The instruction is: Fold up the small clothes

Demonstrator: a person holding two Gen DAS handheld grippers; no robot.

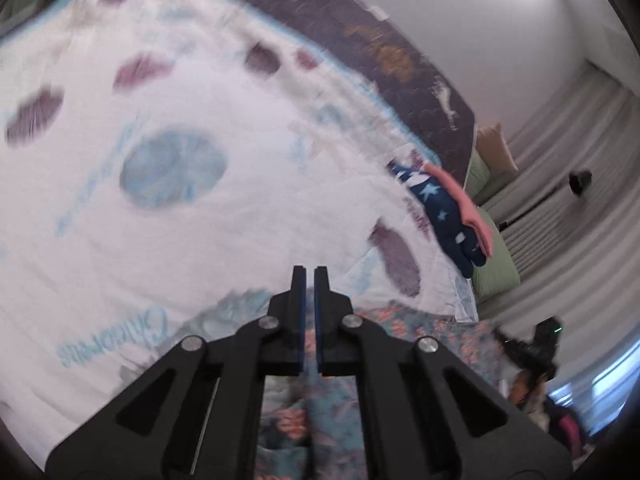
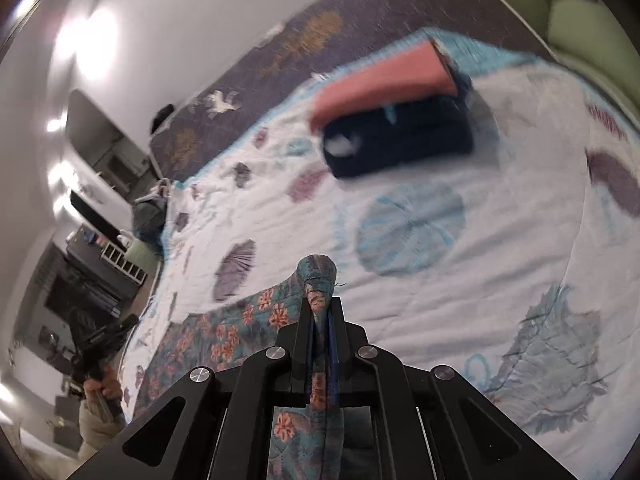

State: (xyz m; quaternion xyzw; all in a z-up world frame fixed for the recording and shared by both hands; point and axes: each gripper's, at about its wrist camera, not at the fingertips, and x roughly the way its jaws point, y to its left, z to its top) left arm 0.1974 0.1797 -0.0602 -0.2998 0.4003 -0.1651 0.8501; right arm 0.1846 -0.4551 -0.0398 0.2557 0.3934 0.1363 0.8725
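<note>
A teal garment with orange flowers lies on the white shell-print quilt. My right gripper is shut on one bunched corner of it, and a tuft pokes out past the fingertips. In the left wrist view my left gripper is shut too. The same floral garment runs under it and up between the pads. Each gripper shows small and blurred in the other's view: the right gripper at lower right, the left gripper at lower left in a hand.
A folded stack, a navy star-print piece under a pink one, sits on the quilt near its far edge. A dark patterned blanket covers the bed beyond. Green pillows lie by the curtain. Dark furniture stands beside the bed.
</note>
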